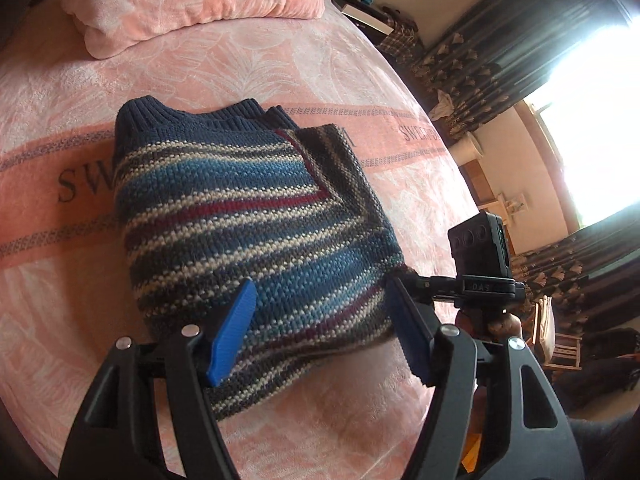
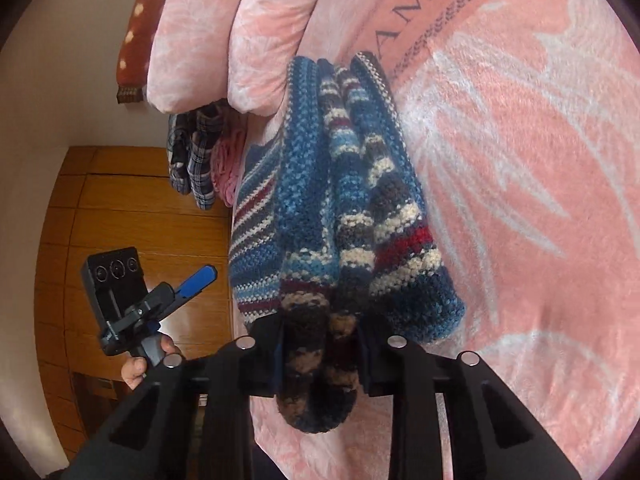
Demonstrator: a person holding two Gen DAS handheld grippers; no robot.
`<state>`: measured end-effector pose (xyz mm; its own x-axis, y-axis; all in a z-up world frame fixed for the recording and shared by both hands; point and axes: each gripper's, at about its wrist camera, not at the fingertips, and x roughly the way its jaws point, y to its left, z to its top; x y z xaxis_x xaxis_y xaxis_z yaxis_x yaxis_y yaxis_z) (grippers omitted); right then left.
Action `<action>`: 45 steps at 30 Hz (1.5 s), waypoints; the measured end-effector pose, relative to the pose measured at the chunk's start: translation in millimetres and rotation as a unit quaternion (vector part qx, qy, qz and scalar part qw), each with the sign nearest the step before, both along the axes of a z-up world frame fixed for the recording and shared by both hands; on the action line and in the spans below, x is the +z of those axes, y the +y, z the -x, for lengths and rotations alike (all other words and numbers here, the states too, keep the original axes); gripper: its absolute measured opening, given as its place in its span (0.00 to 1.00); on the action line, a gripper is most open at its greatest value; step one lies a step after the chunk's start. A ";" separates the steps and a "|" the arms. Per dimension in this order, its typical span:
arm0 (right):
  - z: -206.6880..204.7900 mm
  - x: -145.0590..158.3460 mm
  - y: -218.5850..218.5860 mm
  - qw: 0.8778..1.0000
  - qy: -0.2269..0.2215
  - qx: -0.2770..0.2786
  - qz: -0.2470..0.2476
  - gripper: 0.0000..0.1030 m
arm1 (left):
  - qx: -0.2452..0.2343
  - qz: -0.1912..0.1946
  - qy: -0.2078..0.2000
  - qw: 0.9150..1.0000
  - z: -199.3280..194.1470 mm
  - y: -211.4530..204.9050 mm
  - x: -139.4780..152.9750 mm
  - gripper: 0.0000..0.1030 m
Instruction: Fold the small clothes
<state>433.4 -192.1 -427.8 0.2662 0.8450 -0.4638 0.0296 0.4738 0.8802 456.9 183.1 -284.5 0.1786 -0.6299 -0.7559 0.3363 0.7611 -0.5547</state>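
A knitted sweater (image 1: 248, 216) with blue, white, grey and dark red stripes lies folded on the pink bed cover (image 1: 280, 64), its navy ribbed collar at the far end. My left gripper (image 1: 320, 320) stands open over the sweater's near edge, its blue pads (image 1: 234, 332) spread apart and holding nothing. At the sweater's right corner my right gripper (image 1: 404, 278) is shut on the stacked layers. The right wrist view shows the bunched sweater (image 2: 352, 200) squeezed between my right gripper (image 2: 322, 356) jaws. The left gripper (image 2: 192, 284) hangs apart at lower left, held by a hand (image 2: 138, 364).
A folded pink blanket (image 1: 192, 0) lies at the bed's far end. Plaid cloth (image 2: 196, 152) hangs off the bed's side beside wooden panelling (image 2: 120, 220). Dark patterned curtains (image 1: 472, 68), a bright window and cluttered furniture stand beyond the bed's right edge.
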 end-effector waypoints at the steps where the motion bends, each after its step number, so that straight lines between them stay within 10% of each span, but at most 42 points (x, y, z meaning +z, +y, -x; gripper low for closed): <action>1: 0.4 11.4 -0.6 1.000 -0.020 0.002 0.012 0.22 | -0.004 0.010 0.003 1.000 1.9 1.2 -1.1 0.64; 8: -8.3 4.0 2.7 0.993 -0.058 0.008 0.098 0.31 | 0.007 -0.002 0.075 0.997 -3.5 -3.9 -54.7 0.63; 14: -47.9 25.3 -11.8 0.996 -0.062 -0.014 0.064 0.61 | -0.024 0.032 0.015 0.999 15.8 -19.2 -29.9 0.62; 16: -67.9 19.4 -2.2 0.996 -0.048 0.006 0.069 0.54 | -0.037 0.043 0.013 0.998 17.4 -27.0 -28.2 0.64; 18: -75.8 25.3 10.7 0.991 -0.062 0.023 0.117 0.22 | -0.041 0.028 0.024 0.998 14.2 -34.8 -37.8 0.64; 21: -56.0 61.8 25.6 0.962 -0.172 0.007 0.211 0.20 | -0.025 -0.027 0.067 0.997 5.6 -38.4 -73.6 0.54; 24: -56.1 28.0 39.8 0.945 -0.145 0.026 0.293 0.24 | -0.019 -0.025 0.093 0.995 0.4 -38.8 -92.5 0.51; 32: -104.9 48.6 4.0 0.979 -0.105 -0.027 0.170 0.46 | -0.044 0.026 0.051 0.997 14.9 -47.4 -59.7 0.57; 35: -134.8 38.6 26.2 0.976 -0.086 0.017 0.199 0.10 | -0.059 0.039 0.038 0.997 16.3 -62.4 -58.0 0.63; 39: -141.6 18.8 19.4 0.967 -0.064 -0.004 0.247 0.15 | -0.047 0.003 0.073 0.996 6.9 -75.6 -89.3 0.68; 45: -65.4 76.1 13.2 0.978 -0.138 0.032 0.154 0.21 | -0.035 0.062 0.060 0.996 19.2 -52.0 -68.6 0.76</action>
